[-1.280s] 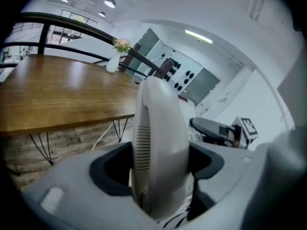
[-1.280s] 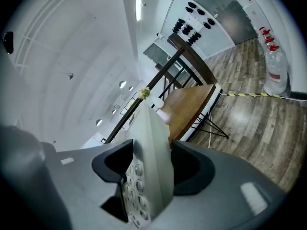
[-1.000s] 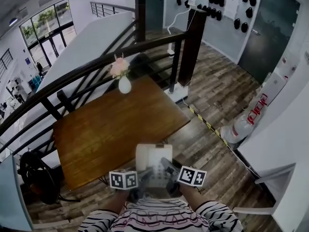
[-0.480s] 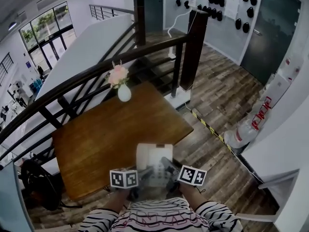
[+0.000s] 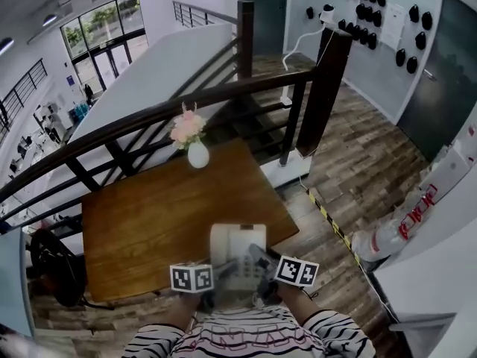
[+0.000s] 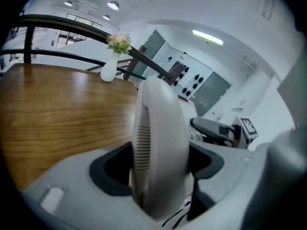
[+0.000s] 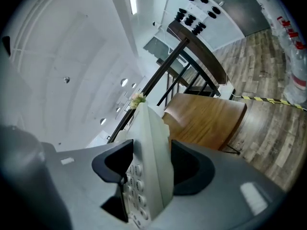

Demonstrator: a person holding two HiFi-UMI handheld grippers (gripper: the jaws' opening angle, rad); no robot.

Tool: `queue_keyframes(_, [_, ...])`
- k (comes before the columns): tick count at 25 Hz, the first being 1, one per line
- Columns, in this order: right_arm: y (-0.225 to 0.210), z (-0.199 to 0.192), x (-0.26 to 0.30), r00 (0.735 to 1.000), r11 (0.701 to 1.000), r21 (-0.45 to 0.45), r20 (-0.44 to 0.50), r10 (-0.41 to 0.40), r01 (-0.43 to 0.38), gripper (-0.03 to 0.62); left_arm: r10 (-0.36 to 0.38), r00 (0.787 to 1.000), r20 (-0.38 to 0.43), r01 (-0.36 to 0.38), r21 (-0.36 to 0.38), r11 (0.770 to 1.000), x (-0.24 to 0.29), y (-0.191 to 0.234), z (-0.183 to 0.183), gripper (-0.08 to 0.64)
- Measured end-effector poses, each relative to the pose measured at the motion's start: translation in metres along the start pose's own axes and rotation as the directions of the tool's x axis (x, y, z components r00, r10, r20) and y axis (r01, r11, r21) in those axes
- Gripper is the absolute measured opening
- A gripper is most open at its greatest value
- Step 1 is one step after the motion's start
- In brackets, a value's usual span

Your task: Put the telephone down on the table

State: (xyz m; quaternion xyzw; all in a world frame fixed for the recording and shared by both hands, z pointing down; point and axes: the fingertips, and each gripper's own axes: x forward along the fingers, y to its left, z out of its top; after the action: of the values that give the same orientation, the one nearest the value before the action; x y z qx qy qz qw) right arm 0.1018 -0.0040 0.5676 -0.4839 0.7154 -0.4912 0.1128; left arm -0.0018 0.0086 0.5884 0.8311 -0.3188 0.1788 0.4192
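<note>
A white telephone (image 5: 237,250) hangs level between my two grippers, its far end over the near edge of the brown wooden table (image 5: 149,207). My left gripper (image 5: 213,280) is shut on the handset side (image 6: 158,143), with the dark pads (image 6: 111,169) against it. My right gripper (image 5: 262,273) is shut on the keypad side (image 7: 146,164), and the buttons face left in the right gripper view. The table top (image 6: 57,104) lies just ahead and below in the left gripper view.
A white vase with pink flowers (image 5: 197,152) stands at the table's far edge, beside a dark stair railing (image 5: 223,95). A black chair (image 5: 52,268) sits at the table's left. Wooden floor with yellow-black tape (image 5: 328,215) lies to the right.
Both grippers have carried the telephone forward toward the table. It hung over the floor short of the edge; now its far end overlaps the table's near edge.
</note>
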Motion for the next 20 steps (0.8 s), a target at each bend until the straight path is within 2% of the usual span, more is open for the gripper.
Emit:
queue_keyframes(7, [-0.034,0.061,0.02,0.995,0.998,-0.042,-0.095,0.039,-0.043,0.244,0.05,0.996,0.07,-0.044,-0.076,0.996,0.057,-0.012,0.032,0.33])
queue_keyframes(11, [-0.05,0.08,0.034,0.987,0.996,-0.059,-0.149,0.06,-0.07,0.242,0.082,0.992,0.098,-0.07,-0.12,0.99,0.08,-0.01,0.042,0.33])
queue_keyframes(20, [-0.047,0.099,0.108,0.975,0.994,-0.055,-0.208,0.083,-0.097,0.24,0.127,0.987,0.101,-0.108,-0.174,0.979,0.091,0.042,0.086,0.33])
